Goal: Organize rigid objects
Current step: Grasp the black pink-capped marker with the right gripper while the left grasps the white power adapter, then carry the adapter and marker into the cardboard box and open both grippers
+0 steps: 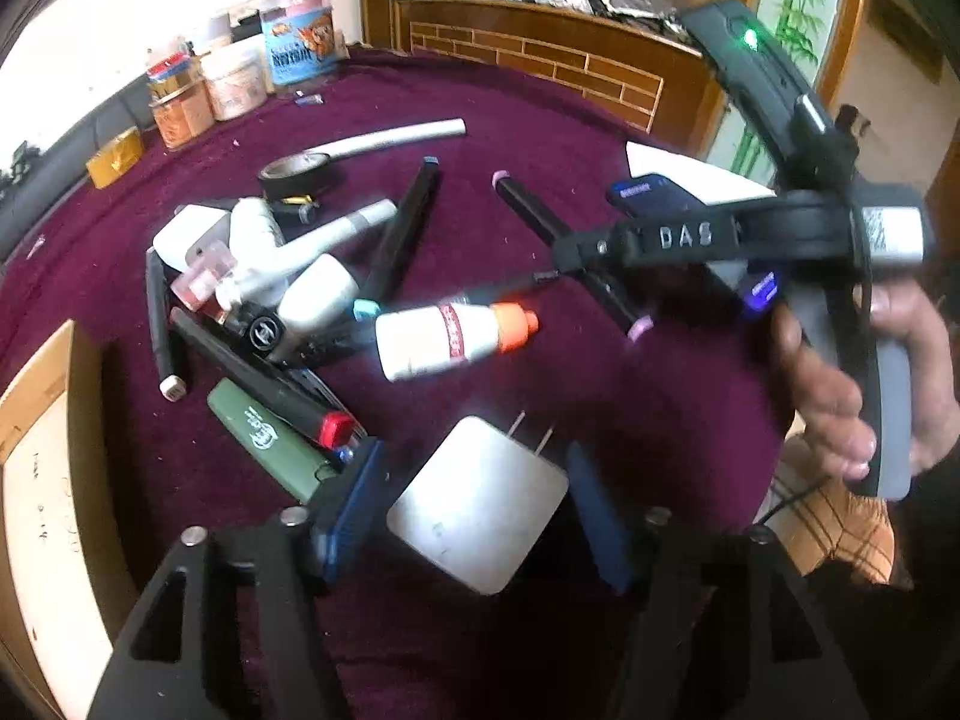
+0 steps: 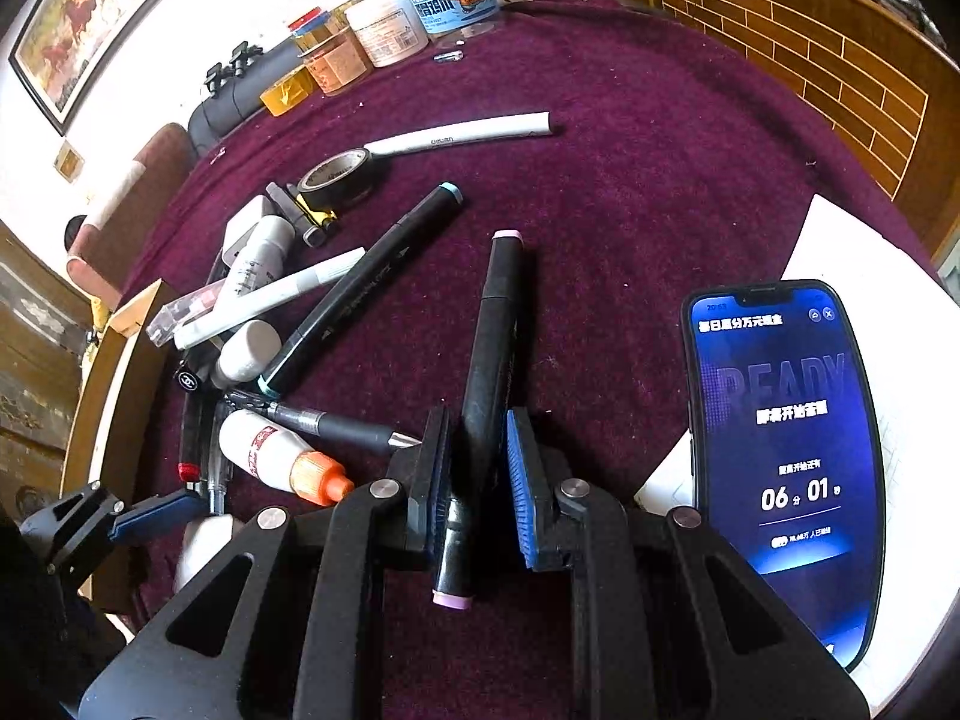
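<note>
A round worktop [image 2: 630,192] draped in plum-coloured cloth fills both wrist views, with wood panelling patterned like brick behind it and a row of jars [image 2: 384,24] along its far edge. At the near centre, the right gripper [image 2: 477,474] is clamped on a black marker with a pink cap [image 2: 498,324], its blue pads pressing the barrel on either side while one pink end juts back between the fingers and the other points away across the cloth. The left gripper [image 1: 474,504] stands with its jaws apart around a white plug adapter [image 1: 480,498], whose two prongs point away from the camera; whether the pads touch its sides cannot be told, as this view is blurred. Just beyond the adapter lies a small white bottle with an orange cap [image 1: 450,336], on its side at the edge of a loose heap of pens, tubes and markers, among them a green lighter [image 1: 270,438] and a black marker with a teal cap [image 2: 360,282]. Farther back, a roll of dark tape [image 2: 339,177] rests against a long white marker [image 2: 462,132]. To the right of the clamped marker, a phone [image 2: 786,456] with a lit blue screen showing a countdown lies on a white sheet [image 2: 852,240]. In the left view, a hand [image 1: 852,384] grips the handle of the right tool.
</note>
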Action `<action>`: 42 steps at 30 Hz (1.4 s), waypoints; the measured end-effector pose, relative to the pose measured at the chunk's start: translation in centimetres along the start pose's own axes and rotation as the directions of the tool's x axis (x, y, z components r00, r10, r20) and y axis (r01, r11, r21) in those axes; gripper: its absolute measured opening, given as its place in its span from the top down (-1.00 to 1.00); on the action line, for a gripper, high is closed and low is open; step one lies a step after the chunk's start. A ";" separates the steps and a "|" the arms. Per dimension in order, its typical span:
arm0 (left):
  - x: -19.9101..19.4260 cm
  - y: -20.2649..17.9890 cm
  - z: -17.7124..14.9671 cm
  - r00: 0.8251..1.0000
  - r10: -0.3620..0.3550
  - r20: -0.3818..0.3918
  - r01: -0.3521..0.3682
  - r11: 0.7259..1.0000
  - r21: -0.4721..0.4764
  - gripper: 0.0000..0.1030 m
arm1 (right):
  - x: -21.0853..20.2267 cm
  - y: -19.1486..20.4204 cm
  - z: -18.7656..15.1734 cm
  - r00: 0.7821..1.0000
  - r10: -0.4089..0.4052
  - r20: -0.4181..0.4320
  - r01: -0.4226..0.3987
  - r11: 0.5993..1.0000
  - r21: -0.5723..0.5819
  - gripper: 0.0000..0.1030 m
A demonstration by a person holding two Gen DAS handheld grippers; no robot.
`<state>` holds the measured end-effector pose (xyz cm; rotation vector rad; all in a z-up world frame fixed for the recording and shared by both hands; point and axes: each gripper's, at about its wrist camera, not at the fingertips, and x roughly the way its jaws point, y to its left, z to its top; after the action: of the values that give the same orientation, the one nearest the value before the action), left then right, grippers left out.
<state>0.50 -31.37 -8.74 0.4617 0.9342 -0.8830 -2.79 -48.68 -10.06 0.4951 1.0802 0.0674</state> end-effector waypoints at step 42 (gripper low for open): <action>-9.7 2.2 -3.6 0.978 0.066 0.196 0.022 0.910 -0.414 -0.13 | -6.2 8.7 -3.9 0.968 0.191 0.163 -0.165 0.974 -0.156 0.69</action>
<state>-2.36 -23.34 -2.51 0.0123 0.8920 -0.6708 -7.56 -41.37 -2.76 0.4600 0.8480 0.2528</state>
